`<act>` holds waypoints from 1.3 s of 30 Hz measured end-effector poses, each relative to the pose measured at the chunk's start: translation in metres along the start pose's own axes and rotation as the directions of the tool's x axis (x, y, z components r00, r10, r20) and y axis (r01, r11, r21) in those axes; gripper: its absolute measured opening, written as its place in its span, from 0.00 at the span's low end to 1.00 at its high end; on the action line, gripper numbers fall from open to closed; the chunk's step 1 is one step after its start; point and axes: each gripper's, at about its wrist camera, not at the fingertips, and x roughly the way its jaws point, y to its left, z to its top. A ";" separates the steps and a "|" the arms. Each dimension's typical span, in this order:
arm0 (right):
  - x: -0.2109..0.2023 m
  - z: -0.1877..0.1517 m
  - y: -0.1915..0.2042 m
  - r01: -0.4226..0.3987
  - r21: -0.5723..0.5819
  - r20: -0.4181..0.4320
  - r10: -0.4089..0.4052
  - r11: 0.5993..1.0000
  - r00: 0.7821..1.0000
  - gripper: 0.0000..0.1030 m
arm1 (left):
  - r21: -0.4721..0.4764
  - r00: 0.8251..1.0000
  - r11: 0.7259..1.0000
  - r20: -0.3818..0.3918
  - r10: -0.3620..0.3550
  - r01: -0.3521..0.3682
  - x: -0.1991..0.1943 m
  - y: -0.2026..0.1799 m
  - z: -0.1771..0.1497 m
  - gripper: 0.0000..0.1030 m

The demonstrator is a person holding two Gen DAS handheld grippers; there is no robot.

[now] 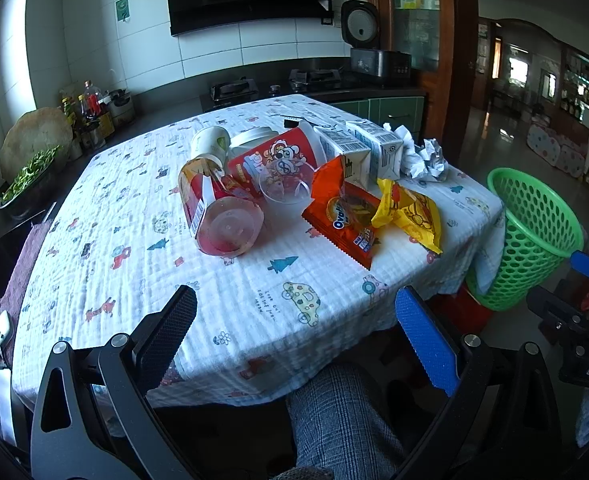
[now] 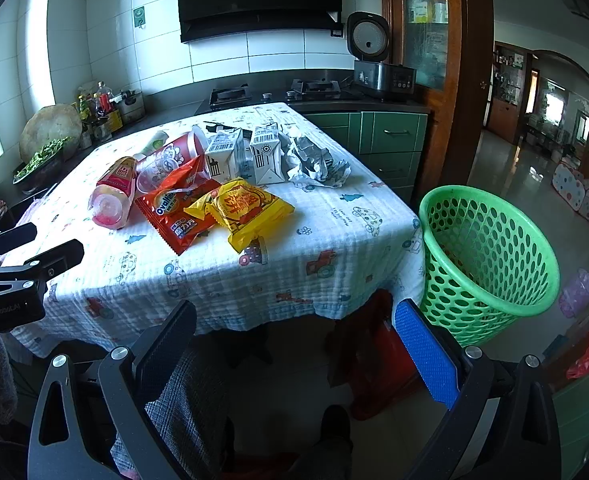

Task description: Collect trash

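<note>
Trash lies on the table's patterned cloth (image 1: 142, 264): a tipped plastic bottle (image 1: 218, 212), a red snack tub (image 1: 278, 156), a clear cup (image 1: 284, 188), an orange Ovaltine wrapper (image 1: 340, 216), a yellow wrapper (image 1: 410, 210), two milk cartons (image 1: 368, 148) and crumpled paper (image 1: 422, 156). A green mesh basket (image 2: 486, 256) stands on the floor at the table's right corner. My left gripper (image 1: 294, 324) is open and empty above the table's near edge. My right gripper (image 2: 294, 336) is open and empty, below the table edge, left of the basket.
A kitchen counter with a gas hob (image 2: 274, 92), rice cooker (image 2: 382, 60), bottles (image 1: 90, 112) and a bowl of greens (image 1: 26, 180) runs behind the table. Green cabinets (image 2: 390, 136) stand to the right. A red stool (image 2: 374, 360) is under the table. My trousered leg (image 1: 334, 412) is below.
</note>
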 end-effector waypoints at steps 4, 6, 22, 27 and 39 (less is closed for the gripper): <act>0.001 0.000 0.000 -0.002 0.000 -0.002 0.002 1.000 1.000 0.94 | -0.001 1.000 1.000 -0.001 -0.001 0.001 0.001 0.001 0.000 0.95; 0.000 0.000 0.000 -0.001 0.000 -0.002 0.001 1.000 1.000 0.94 | 0.000 1.000 1.000 -0.001 -0.001 0.001 0.001 0.000 0.000 0.95; 0.003 -0.002 0.001 -0.004 0.001 -0.009 0.004 1.000 1.000 0.94 | -0.003 1.000 1.000 -0.004 0.000 0.000 0.002 0.001 0.000 0.95; 0.005 -0.003 -0.001 -0.006 0.007 -0.013 0.006 1.000 1.000 0.94 | -0.002 1.000 1.000 -0.006 0.004 -0.004 0.003 0.001 -0.002 0.95; 0.010 -0.003 0.000 -0.011 0.000 -0.024 0.011 1.000 1.000 0.94 | -0.008 1.000 1.000 -0.014 0.007 -0.008 0.007 0.004 0.001 0.95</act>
